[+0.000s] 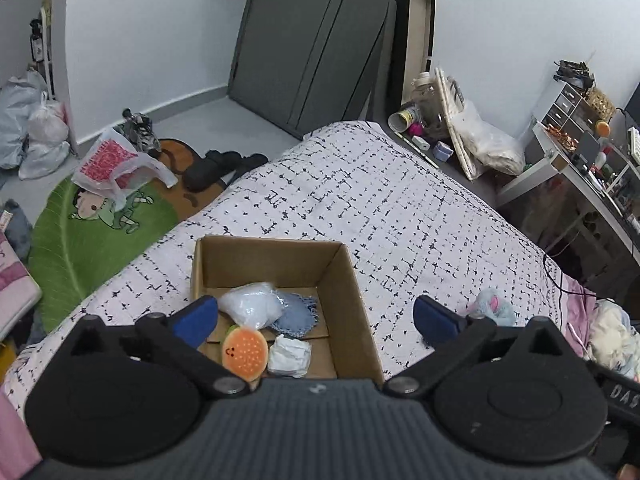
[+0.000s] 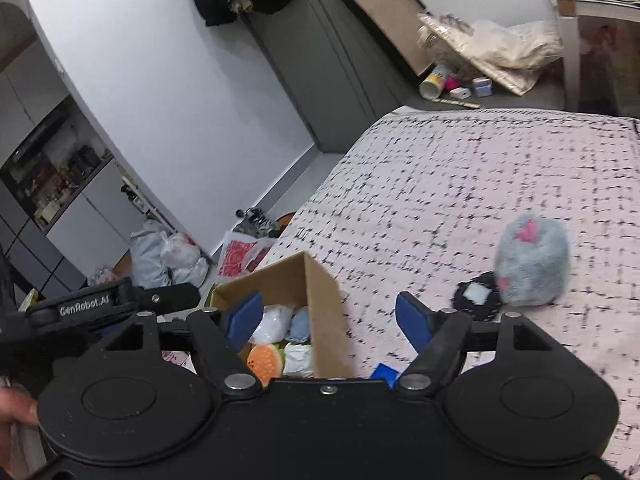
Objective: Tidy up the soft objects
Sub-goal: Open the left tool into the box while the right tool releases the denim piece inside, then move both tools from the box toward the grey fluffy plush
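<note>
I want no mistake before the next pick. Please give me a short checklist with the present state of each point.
1. Left gripper open, nothing between the fingers: ok.
2. Right gripper open, nothing held: ok.
3. Cardboard box upright on the bed, top open: ok.
4. Room left in the box beside the burger toy and white pouch: ok, the far half is bare.
5. Fluffy toy still outside the box, on the bed: not ok.
6. Dark round item beside the fluffy toy, soft or not: cannot tell.
</note>
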Demonstrator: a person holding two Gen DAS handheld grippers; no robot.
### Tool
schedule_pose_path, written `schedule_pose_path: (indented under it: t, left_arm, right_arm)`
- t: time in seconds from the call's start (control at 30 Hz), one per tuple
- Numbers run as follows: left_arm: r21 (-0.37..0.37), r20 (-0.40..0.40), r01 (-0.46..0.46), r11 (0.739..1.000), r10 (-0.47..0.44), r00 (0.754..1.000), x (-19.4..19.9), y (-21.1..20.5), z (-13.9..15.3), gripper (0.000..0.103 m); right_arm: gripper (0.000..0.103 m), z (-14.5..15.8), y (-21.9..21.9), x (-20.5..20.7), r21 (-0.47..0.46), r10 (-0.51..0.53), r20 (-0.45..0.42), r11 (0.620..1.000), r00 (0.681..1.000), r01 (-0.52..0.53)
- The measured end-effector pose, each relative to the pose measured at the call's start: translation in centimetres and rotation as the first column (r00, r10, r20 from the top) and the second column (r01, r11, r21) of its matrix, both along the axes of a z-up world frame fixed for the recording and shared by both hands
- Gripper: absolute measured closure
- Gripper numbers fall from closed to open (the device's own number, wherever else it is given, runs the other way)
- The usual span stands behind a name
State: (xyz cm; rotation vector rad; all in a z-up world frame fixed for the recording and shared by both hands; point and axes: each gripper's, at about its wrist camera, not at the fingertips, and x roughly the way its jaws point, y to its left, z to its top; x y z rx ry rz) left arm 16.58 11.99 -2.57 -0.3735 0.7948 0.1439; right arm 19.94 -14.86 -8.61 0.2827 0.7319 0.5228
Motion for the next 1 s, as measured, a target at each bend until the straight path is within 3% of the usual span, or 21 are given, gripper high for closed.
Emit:
schedule_pose_path:
  t: [0.07, 0.17, 0.27, 1.0]
  left_arm:
    - [0.008, -0.001, 0.01, 1.0, -0.01, 1.0, -0.2, -0.7, 0.3, 0.0]
    - [0.019, 0.003, 0.026, 0.999, -0.026, 1.0, -0.6, -1.9, 0.8, 0.0]
    - [0.039, -0.002, 0.038, 0.999, -0.038, 0.999, -0.8, -3.2, 1.3, 0.0]
    - [0.121, -0.028, 0.093, 0.988, -0.091, 0.995, -1.3, -11.5, 2.2, 0.0]
  right_arm:
    - [0.027, 0.4, -0.7, -0.3, -0.004, -0.009, 0.007, 1.0, 1.0, 0.009]
    - [0.012, 1.2, -1.7, -1.0, -0.007, -0.017, 0.041, 1.0, 0.999, 0.017]
    - [0.004, 2.0, -2.7, -1.5, 0.003, -0.015, 0.062, 1.0, 0.998, 0.015]
    - [0.0, 2.6, -9.6, -2.3, 0.05, -0.029, 0.047, 0.998, 0.998, 0.026]
